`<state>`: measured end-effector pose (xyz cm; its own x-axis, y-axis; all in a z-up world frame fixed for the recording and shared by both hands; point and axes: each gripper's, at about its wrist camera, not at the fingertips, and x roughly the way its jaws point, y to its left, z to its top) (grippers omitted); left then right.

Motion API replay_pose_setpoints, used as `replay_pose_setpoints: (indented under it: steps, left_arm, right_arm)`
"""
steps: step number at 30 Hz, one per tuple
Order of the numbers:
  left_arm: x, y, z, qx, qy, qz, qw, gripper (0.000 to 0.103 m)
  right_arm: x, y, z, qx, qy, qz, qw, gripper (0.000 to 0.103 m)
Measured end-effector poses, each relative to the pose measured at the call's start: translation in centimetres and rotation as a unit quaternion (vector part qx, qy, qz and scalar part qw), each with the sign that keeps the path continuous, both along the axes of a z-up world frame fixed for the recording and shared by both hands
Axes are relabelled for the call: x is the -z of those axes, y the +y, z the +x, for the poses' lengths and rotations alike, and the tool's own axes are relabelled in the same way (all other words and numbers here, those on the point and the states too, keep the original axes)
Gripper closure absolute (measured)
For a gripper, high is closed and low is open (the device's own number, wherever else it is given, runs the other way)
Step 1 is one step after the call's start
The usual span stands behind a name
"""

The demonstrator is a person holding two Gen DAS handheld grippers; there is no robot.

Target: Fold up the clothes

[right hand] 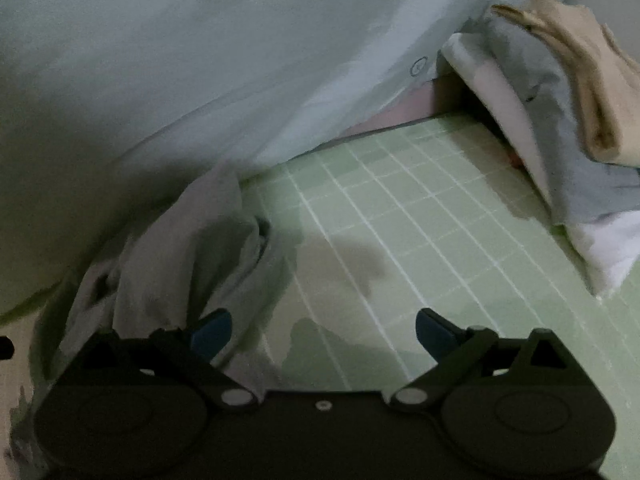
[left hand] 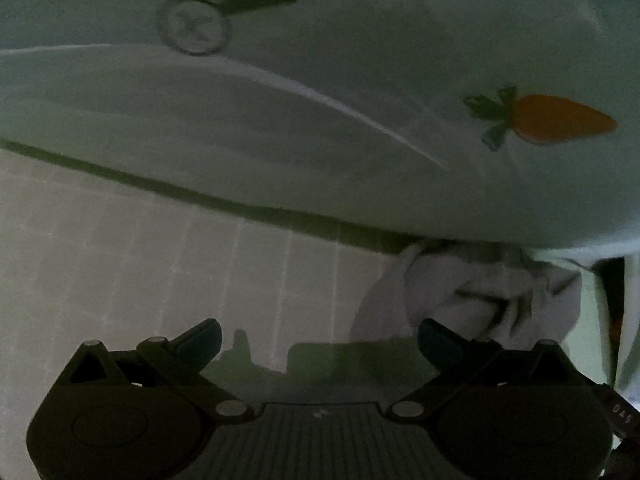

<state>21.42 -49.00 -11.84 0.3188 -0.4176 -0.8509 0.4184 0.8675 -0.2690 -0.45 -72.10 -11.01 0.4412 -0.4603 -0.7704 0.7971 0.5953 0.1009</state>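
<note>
A crumpled light grey garment (left hand: 472, 292) lies on the green gridded mat (left hand: 160, 264), just ahead and right of my left gripper (left hand: 320, 340). That gripper stands open, with nothing between its blue-tipped fingers. In the right wrist view the same grey garment (right hand: 172, 248) is bunched at the left, beside the left finger of my right gripper (right hand: 324, 330). The right gripper is open too, with only bare mat (right hand: 420, 216) between its fingers. The picture is dim and blurred.
A big pale cloth with a carrot print (left hand: 560, 120) and a round mark (left hand: 194, 26) hangs over the mat's far edge. At the right of the right wrist view stands a stack of folded clothes (right hand: 560, 112), beige on top, grey and white below.
</note>
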Motion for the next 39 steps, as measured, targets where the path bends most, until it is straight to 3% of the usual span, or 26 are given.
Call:
replay_pose_setpoints:
  steps: [4,10,13,20,26,35,39]
  left_arm:
    - [1.2,-1.7,0.4,0.021,-0.015,0.053,0.9983,0.000]
    - [2.2,-2.4,-0.9,0.045,-0.080,0.128,0.9875,0.000]
    - [2.5,-2.3,-1.6,0.053,-0.114,0.156,0.9797,0.000]
    - [1.0,-0.5,-2.5,0.017,-0.153,0.174,0.9727,0.000]
    - [-1.6,1.5,-5.4,0.000,-0.187,0.155,0.9699,0.000]
    - [-6.4,5.9,-10.0,-0.041,-0.222,0.099,0.9690,0.000]
    - [-7.2,8.2,-12.7,-0.058,-0.239,0.071,0.9666,0.000]
  right_arm:
    - [1.0,-0.9,2.6,-0.010,0.008,0.012,1.000,0.004]
    - [2.8,0.0,5.6,-0.057,0.104,-0.037,0.992,0.004]
    - [3.1,0.2,5.9,-0.069,0.128,-0.063,0.987,0.004]
    - [3.1,0.4,4.8,-0.083,0.224,-0.165,0.957,0.005]
    - [1.3,0.9,1.6,-0.057,0.209,-0.175,0.961,0.005]
    - [-3.9,5.8,-3.0,-0.056,0.136,-0.282,0.948,0.005]
    - [-5.9,8.8,-5.7,-0.058,0.100,-0.325,0.939,0.005]
